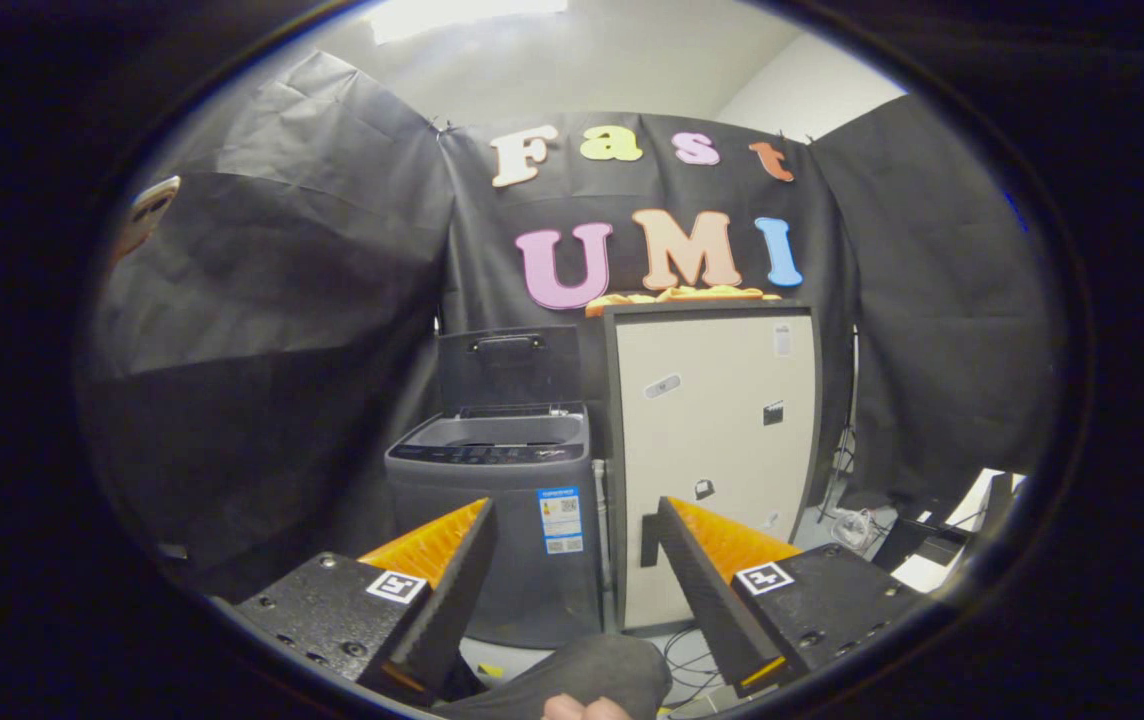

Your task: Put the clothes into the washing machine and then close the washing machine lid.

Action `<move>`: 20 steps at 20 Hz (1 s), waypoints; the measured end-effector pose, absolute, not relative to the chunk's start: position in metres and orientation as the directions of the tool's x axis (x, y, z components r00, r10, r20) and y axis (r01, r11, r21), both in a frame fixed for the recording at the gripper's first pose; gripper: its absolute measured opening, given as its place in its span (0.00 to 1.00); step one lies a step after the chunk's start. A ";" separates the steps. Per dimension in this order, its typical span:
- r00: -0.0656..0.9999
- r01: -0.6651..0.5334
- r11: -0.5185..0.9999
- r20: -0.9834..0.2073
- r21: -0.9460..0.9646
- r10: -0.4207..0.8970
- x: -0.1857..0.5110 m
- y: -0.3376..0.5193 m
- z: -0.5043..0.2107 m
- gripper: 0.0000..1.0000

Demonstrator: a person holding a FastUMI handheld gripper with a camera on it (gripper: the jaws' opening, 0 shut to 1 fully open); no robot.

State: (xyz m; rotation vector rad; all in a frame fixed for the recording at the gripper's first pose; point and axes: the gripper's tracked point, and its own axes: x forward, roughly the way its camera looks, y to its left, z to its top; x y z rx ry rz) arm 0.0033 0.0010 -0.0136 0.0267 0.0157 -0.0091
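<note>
Nearest me, my gripper (577, 560) stood with its fingers (442, 590) spread wide and nothing between them. Beyond the left finger, well apart, sat the washing machine (497, 520) with its lid (509, 366) raised upright. Right of it stood a pale cabinet (717, 450), and the clothes (677, 296), an orange-yellow heap, lay along its top, ahead and high above the right finger.

I am looking into a recording booth, not a home: black cloth (262, 300) hangs as walls behind a grey top-loading washing machine (497, 520), a beige cabinet (717, 450) stands just beside it, and loose cables (682, 650) trail on the floor below that cabinet.
</note>
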 end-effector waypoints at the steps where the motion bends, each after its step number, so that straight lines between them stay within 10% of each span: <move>1: 1.000 0.010 1.000 -0.015 0.027 -0.009 0.003 0.001 -0.014 0.97; 20: 0.998 0.042 0.999 -0.052 0.021 -0.041 0.052 -0.036 -0.005 0.97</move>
